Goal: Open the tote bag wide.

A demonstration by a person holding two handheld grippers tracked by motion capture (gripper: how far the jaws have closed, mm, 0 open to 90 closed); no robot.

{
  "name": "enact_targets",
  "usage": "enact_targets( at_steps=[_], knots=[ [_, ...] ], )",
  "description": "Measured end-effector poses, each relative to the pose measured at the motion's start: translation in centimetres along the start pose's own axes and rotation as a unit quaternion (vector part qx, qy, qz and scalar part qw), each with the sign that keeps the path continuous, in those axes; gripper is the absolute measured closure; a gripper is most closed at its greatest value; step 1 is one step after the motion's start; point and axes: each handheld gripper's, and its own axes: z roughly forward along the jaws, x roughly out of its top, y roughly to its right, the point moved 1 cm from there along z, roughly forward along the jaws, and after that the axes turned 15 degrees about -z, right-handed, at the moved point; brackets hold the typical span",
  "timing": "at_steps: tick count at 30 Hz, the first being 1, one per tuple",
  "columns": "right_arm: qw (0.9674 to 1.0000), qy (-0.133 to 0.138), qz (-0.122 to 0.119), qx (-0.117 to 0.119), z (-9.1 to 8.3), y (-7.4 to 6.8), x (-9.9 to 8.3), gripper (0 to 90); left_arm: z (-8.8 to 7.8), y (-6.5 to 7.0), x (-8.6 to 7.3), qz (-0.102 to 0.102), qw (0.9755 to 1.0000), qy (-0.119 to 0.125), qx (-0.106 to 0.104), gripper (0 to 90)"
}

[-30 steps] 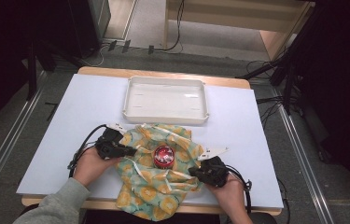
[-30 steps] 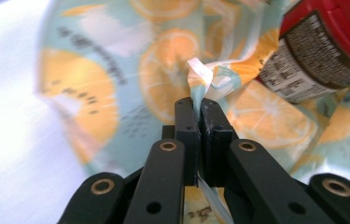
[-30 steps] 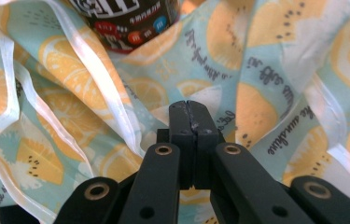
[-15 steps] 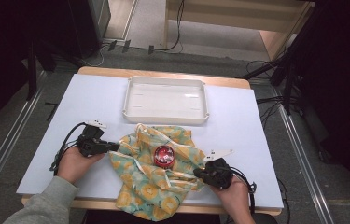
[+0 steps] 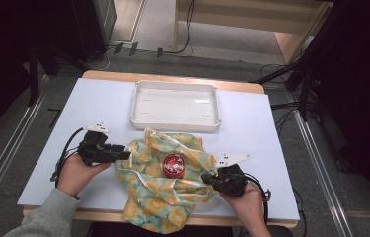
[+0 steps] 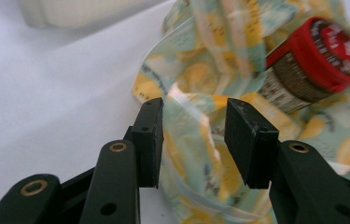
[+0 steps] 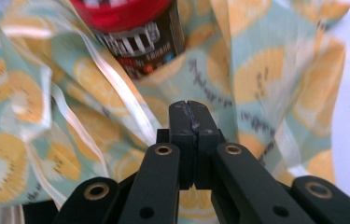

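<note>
A yellow-and-teal fruit-print cloth (image 5: 158,197) lies crumpled on the white table, its front end hanging over the near edge. A small red-lidded candy can (image 5: 173,164) stands on its middle. My left gripper (image 5: 126,156) is at the cloth's left edge. In the left gripper view its jaws (image 6: 193,135) have just been opening; a fold of cloth (image 6: 196,79) lies loose between the pads, with the can (image 6: 312,60) beyond. My right gripper (image 5: 206,178) sits at the cloth's right edge. Its jaws (image 7: 192,112) are shut pad to pad over the cloth (image 7: 266,70), below the can (image 7: 135,28).
A white rectangular tray (image 5: 175,125) stands just behind the cloth, toward the table's far edge. Bare white tabletop (image 5: 98,103) lies left and right of the tray. A cable trails from each gripper toward the near edge.
My left gripper drew the cloth's left edge out to the left, then its jaws opened and let the fold go. The right gripper stayed put and shut.
</note>
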Motion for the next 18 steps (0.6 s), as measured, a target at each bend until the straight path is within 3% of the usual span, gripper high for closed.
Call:
enact_targets(
  at_steps=[4,8,18],
  knots=[
    [0.9999,0.011,-0.005,-0.001,-0.4,0.5,1.3,90.0,-0.3,1.6,0.6,0.014,0.9996,0.001,-0.025,71.7],
    [0.9996,0.026,-0.007,0.001,-0.2,1.0,2.6,90.0,0.3,3.3,0.8,0.033,0.9987,-0.009,-0.037,84.7],
    [0.9991,0.032,-0.026,0.003,1.7,2.7,5.7,90.0,3.2,6.1,0.5,0.052,0.9963,-0.041,-0.055,90.0]
  ],
)
